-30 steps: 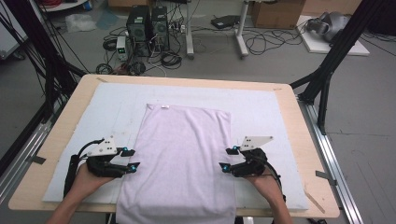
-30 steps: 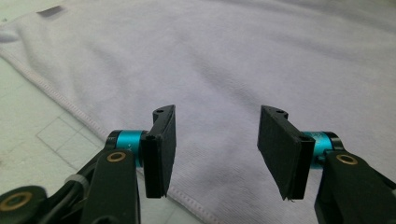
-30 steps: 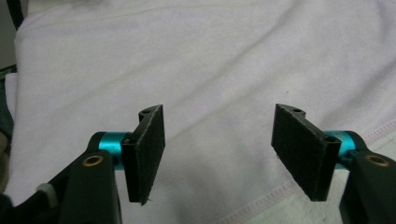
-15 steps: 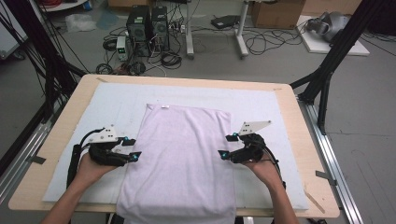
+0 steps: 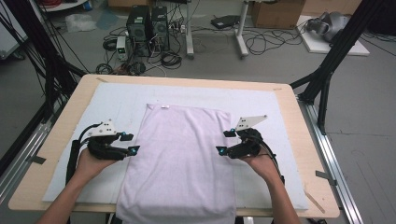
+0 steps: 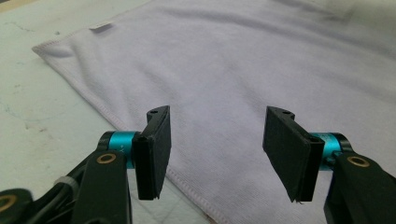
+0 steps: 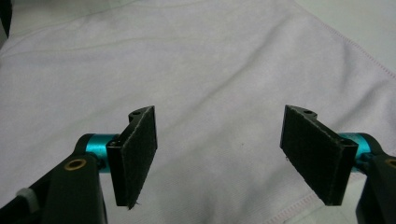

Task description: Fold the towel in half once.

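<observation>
Tabletop [image 5: 58,140] of pale wood carried a white mat [image 5: 116,100] across almost all of its surface, probably to give the cloth a clean, grippy bed. Centred on the mat lay a lilac towel [image 5: 182,158], spread flat and smooth, its long axis running from 12 o'clock to 6 o'clock and its near end hanging over the table's edge at 6 o'clock. That flat lie suggested the towel was set out for folding.

At the towel's 9 o'clock edge, the left gripper [image 5: 131,143] hovered in the person's left hand, pointing inward toward 3 o'clock. In the left gripper view its jaws stood moderately apart with nothing between them, the hemmed edge of the towel [image 6: 261,70] passing just beneath. The right gripper [image 5: 223,142] mirrored it at the 3 o'clock edge, pointing toward 9 o'clock. Its jaws had just been opening and stood wide and empty over the towel [image 7: 210,65]. The matched stance looked like a setup for pinching both long edges at once.

A small white label [image 5: 164,107] sat on the towel near its 12 o'clock hem, well apart from both grippers.
</observation>
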`<state>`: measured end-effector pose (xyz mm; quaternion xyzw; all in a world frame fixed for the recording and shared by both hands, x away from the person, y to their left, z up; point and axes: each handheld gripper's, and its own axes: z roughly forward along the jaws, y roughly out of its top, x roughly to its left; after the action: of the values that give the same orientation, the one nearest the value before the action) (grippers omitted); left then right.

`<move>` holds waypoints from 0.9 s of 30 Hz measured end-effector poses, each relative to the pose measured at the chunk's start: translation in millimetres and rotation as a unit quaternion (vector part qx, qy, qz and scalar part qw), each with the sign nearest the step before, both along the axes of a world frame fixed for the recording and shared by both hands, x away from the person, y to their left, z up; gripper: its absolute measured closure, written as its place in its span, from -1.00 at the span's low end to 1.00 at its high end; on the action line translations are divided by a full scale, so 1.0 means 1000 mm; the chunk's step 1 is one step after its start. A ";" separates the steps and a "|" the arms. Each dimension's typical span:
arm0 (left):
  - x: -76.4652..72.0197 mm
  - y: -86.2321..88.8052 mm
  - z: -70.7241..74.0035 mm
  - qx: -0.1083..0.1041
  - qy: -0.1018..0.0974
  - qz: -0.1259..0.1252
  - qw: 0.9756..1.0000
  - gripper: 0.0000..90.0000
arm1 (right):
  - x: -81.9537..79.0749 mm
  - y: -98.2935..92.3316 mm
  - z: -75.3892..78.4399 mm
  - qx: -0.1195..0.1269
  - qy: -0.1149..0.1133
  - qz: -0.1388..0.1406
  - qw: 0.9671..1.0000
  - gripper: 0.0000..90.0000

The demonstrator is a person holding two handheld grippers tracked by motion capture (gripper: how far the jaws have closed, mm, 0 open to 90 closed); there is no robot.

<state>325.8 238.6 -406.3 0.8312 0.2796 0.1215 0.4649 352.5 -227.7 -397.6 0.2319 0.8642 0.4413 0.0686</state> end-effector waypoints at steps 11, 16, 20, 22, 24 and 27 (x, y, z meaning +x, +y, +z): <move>0.029 0.008 0.015 -0.015 0.005 0.017 1.000 0.00 | 0.025 0.000 0.014 0.001 -0.008 -0.008 1.000 -0.40; 0.051 0.016 0.024 -0.017 0.004 0.041 0.999 0.06 | 0.047 -0.002 0.025 -0.009 -0.010 -0.017 1.000 -0.39; 0.073 0.015 0.033 -0.009 0.004 0.054 0.998 0.07 | 0.065 -0.004 0.032 -0.008 -0.010 -0.020 1.000 -0.35; 0.079 0.014 0.031 -0.009 -0.005 0.060 0.998 0.13 | 0.073 -0.006 0.029 -0.008 -0.011 -0.028 0.999 -0.29; 0.085 0.014 0.024 -0.017 -0.002 0.068 0.998 0.22 | 0.079 -0.006 0.022 -0.013 -0.004 -0.036 0.999 -0.27; 0.095 0.013 0.011 -0.014 0.012 0.075 0.997 0.28 | 0.085 -0.007 0.009 -0.024 -0.001 -0.044 0.999 -0.20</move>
<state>420.6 252.1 -394.8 0.8027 0.3479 0.1422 0.4631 437.4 -234.3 -388.4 0.2674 0.8633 0.4176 0.0937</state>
